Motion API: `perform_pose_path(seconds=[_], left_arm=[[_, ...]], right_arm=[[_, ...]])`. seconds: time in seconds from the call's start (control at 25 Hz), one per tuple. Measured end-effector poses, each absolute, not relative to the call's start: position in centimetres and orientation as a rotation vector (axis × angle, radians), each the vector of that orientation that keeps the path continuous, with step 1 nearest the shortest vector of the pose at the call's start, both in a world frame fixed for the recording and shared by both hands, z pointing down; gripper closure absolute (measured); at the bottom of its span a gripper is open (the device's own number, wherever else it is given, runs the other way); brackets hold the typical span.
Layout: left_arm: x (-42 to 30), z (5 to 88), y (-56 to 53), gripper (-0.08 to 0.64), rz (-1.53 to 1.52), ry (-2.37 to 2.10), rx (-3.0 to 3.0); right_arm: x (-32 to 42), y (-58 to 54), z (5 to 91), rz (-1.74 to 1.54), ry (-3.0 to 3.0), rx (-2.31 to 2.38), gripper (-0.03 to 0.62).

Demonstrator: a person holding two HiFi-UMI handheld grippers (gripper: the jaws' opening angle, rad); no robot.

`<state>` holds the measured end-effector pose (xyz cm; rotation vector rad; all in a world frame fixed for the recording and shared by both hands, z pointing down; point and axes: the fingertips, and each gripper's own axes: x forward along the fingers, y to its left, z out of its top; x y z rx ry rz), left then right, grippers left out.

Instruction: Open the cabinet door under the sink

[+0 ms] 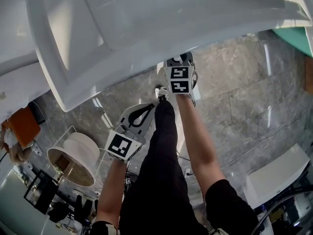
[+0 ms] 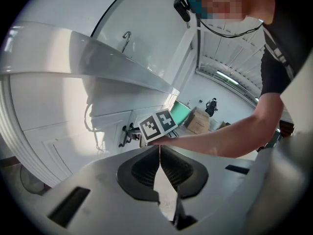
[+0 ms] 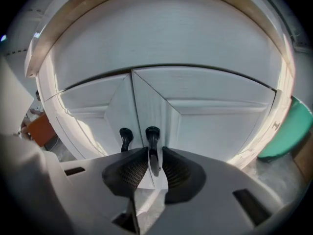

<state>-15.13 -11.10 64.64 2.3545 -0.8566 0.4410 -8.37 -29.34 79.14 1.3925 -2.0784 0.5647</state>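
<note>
Right gripper (image 3: 154,154) round door handle (image 3: 152,135); marble floor (image 1: 244,92)

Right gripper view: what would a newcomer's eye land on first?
The right gripper is clamped on the black handle of the right cabinet door, beside the twin handle on the left door. The left gripper hangs beneath the white sink, jaws together and empty.

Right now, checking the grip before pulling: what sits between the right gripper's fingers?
The right door's black handle, in the right gripper view; the left handle stands outside.
</note>
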Motion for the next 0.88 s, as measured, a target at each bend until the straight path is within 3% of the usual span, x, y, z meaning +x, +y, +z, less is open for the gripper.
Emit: perform_pose_path(seconds=[0.16, 0.28, 0.88], left_arm=[[-15.6, 65.0, -10.3, 0.541, 0.449, -0.864, 2.355], [-16.1, 65.1, -9.8, 0.541, 0.445, -0.888, 2.337], [-16.7, 65.4, -4.4, 0.541, 0.448, -1.007, 2.311]], right_arm=[[-8.4, -29.4, 79.3, 0.544, -2.027, 1.469, 0.451], [-8.4, -29.5, 79.1, 0.510, -2.020, 1.520, 0.491], [-5.6, -24.9, 78.1, 0.444, -2.118, 1.497, 0.497]])
